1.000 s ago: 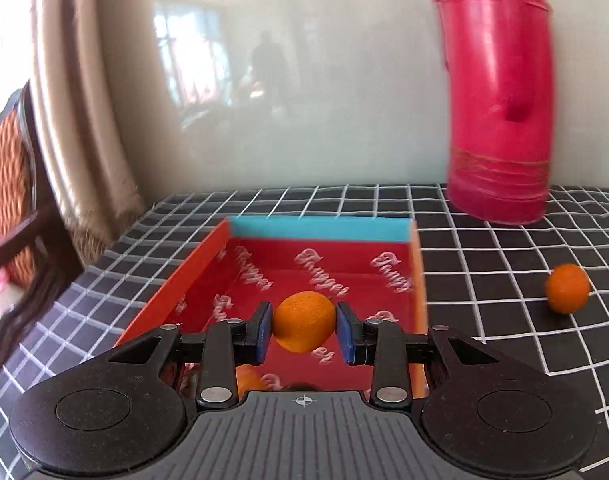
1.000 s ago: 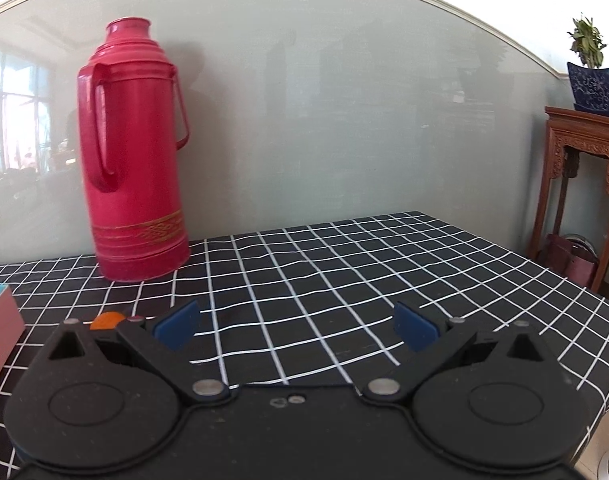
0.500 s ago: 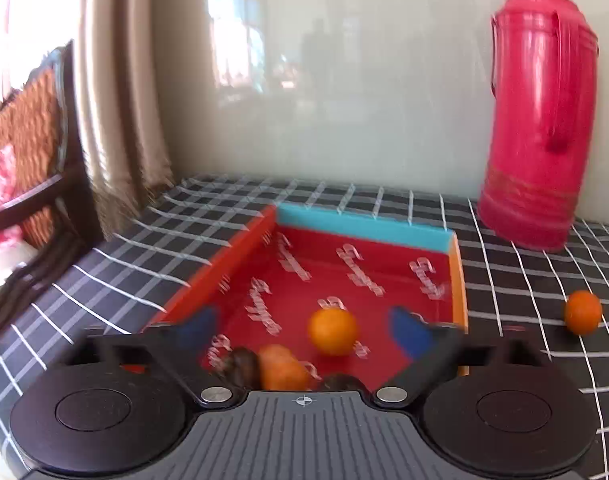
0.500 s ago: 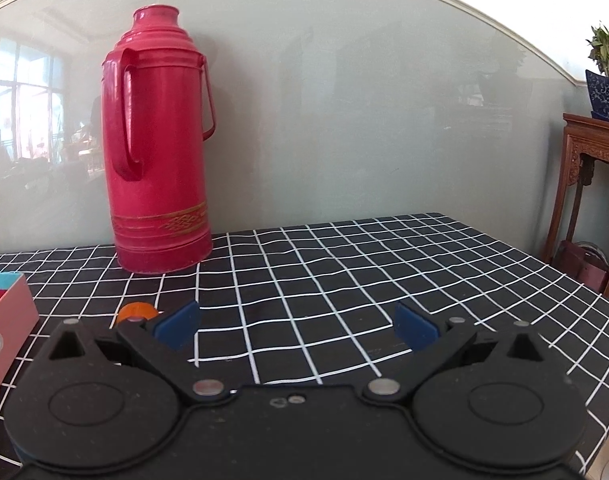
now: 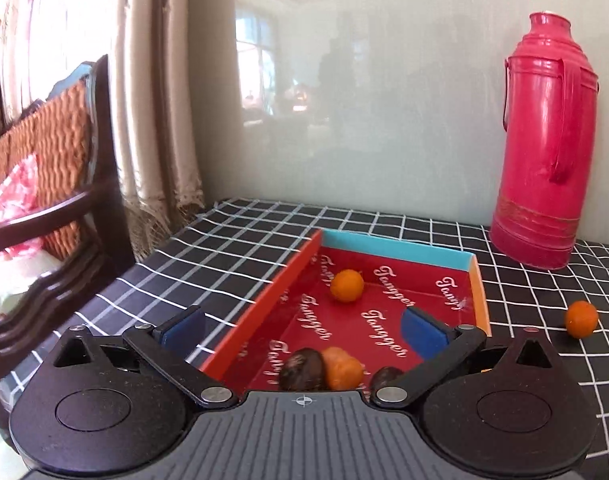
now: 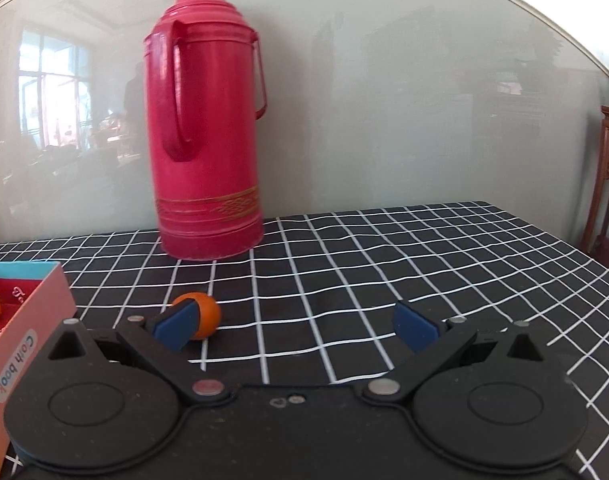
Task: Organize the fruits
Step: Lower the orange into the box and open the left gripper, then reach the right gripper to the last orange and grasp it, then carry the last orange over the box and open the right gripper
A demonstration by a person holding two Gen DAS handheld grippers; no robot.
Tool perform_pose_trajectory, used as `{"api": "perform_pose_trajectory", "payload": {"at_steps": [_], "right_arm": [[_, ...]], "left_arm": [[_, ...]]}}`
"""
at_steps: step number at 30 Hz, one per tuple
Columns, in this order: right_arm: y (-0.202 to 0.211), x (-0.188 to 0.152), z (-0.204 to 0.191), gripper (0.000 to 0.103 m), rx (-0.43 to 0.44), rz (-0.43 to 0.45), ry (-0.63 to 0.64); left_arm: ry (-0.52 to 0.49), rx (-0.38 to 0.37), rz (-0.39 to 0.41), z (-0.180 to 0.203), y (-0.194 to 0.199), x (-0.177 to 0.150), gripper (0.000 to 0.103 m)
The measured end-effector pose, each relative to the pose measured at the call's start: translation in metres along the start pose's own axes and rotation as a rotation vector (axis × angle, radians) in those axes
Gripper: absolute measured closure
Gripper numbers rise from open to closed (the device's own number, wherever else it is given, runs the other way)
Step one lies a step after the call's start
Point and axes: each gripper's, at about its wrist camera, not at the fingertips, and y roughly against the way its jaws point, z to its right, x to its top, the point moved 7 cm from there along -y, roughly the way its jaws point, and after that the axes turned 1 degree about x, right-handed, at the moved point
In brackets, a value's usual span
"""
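Left claw [image 5: 302, 330] has just spread wide, nothing between its pads now; the orange [image 5: 347, 285] it was pinching a second ago lies loose in the red box [image 5: 398, 249], near the far end. Two dark fruits [image 5: 303, 369] and another orange one [image 5: 343, 368] sit at the near end. One orange [image 6: 202, 315] left on the worktop [image 6: 384, 256], just right of the box, by the flask [image 6: 208, 132]. Right claw [image 6: 296, 326] spread, empty, closing in on it. Likely the last pick.
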Motion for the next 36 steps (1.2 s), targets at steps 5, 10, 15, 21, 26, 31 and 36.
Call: {"api": "perform_pose_trajectory", "payload": {"at_steps": [5,10,15,21,26,31,36], "right_arm": [[-0.005,-0.003,-0.01,0.006,0.029,-0.025,-0.001],[-0.013,-0.005,-0.024,0.006,0.065,-0.05,0.019],[-0.032,-0.005,-0.042,0.007,0.111,-0.095,0.063],[-0.058,-0.001,-0.056,0.015,0.146,-0.146,0.032],[-0.079,-0.001,-0.068,0.019,0.142,-0.174,0.065],[-0.088,-0.007,-0.071,0.036,0.167,-0.228,0.029],[-0.089,-0.011,-0.073,0.069,0.174,-0.237,0.028]], "left_arm": [[-0.029,0.02,0.03,-0.008,0.008,-0.007,0.0],[-0.014,0.041,0.015,-0.02,0.008,-0.012,0.0],[0.011,0.071,0.019,-0.037,0.009,-0.012,0.0],[0.018,0.1,0.012,-0.054,0.007,-0.015,0.0],[0.032,0.126,-0.003,-0.069,0.005,-0.018,0.0],[0.042,0.142,-0.015,-0.078,0.004,-0.022,0.0],[0.044,0.154,-0.015,-0.084,0.006,-0.024,0.0]]}}
